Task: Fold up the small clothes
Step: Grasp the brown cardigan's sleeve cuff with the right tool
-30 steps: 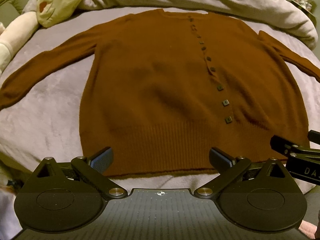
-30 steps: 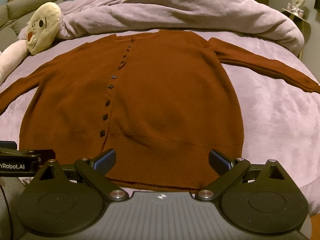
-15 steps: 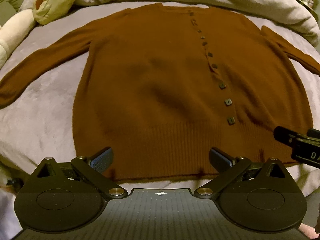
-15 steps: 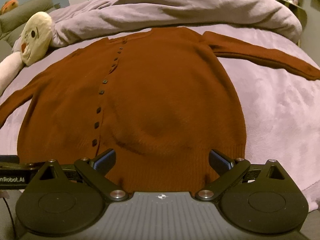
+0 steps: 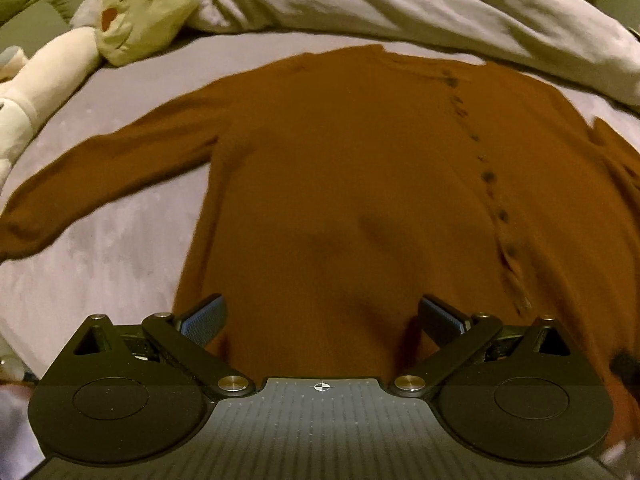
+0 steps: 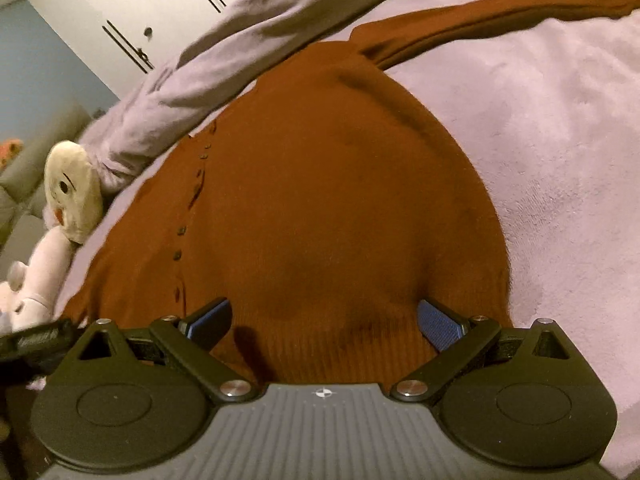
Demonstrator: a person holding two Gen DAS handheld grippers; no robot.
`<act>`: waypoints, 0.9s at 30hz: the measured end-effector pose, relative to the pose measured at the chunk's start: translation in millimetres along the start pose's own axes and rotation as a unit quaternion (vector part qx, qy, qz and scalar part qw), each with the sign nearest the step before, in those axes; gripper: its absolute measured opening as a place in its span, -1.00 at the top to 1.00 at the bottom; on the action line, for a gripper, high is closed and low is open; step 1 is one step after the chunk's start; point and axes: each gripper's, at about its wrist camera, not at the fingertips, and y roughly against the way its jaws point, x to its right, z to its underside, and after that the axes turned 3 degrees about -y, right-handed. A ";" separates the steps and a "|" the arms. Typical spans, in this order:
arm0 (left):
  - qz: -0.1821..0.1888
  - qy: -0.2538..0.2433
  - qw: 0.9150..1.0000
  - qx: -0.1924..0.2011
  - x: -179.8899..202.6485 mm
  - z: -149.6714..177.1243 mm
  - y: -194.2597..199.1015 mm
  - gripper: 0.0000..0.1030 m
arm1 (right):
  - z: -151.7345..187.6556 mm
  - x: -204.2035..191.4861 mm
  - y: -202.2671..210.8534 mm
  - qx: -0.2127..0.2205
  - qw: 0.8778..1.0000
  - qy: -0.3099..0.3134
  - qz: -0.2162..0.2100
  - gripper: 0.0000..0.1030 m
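A rust-brown buttoned cardigan [image 5: 360, 168] lies flat on the bed with its sleeves spread out; it also shows in the right wrist view [image 6: 328, 208]. My left gripper [image 5: 320, 314] is open, low over the left half of the ribbed hem, fingers straddling the fabric. My right gripper [image 6: 324, 316] is open and tilted, low over the right half of the hem. Neither holds anything. The left gripper's body [image 6: 36, 340] shows at the left edge of the right wrist view.
The bed has a pale lilac fleece cover [image 6: 560, 160]. A bunched grey duvet [image 5: 420, 4] lies along the far side. A cream plush toy [image 5: 148, 4] lies at the far left. White wardrobe doors [image 6: 132, 12] stand behind.
Both grippers have moved forward and down onto the cardigan's hem. The right gripper has tilted. Both stay open.
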 end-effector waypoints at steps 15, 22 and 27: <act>-0.015 0.060 0.997 -0.044 -19.9 -13.0 -51.8 -1.00 | -152.3 169.8 79.8 0.244 0.946 -0.212 0.020 -0.82; -0.017 0.061 0.997 -0.048 -18.9 -11.0 -51.6 -1.00 | -197.8 260.1 65.0 0.278 0.889 -0.360 0.055 0.19; -0.013 0.065 0.996 -0.057 -20.6 -13.1 -53.5 -1.00 | -217.2 268.4 50.0 0.288 0.871 -0.390 0.076 0.45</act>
